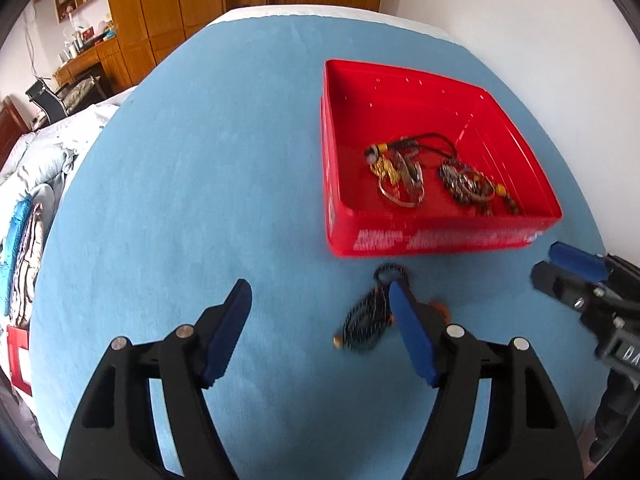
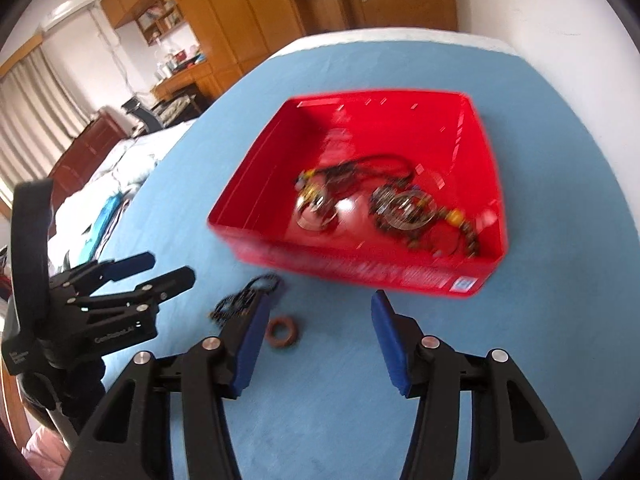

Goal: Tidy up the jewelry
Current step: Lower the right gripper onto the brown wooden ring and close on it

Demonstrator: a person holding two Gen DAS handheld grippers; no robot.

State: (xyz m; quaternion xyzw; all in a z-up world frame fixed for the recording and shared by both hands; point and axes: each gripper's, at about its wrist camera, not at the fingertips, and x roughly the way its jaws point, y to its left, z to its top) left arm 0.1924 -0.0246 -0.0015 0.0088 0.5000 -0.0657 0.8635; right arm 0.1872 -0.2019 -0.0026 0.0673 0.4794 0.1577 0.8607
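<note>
A red box (image 1: 329, 148) (image 2: 486, 184) stands on the blue cloth and holds a heap of jewelry (image 1: 420, 172) (image 2: 384, 204): beads, rings and a black cord. In front of the box a dark beaded chain (image 1: 366, 322) (image 2: 236, 302) lies on the cloth, with a brown ring (image 2: 284, 332) beside it. My left gripper (image 1: 320, 292) (image 2: 174, 265) is open with nothing in it, and its right finger hides part of the chain. My right gripper (image 2: 322, 304) (image 1: 544, 262) is open above the cloth. The brown ring lies just inside its left finger, and the chain lies outside it.
The blue cloth (image 1: 200, 160) covers a round-edged table with a white wall (image 1: 520, 20) behind it. A bed with bedding (image 1: 44, 168) lies to the left. Wooden cabinets (image 1: 168, 0) stand at the back.
</note>
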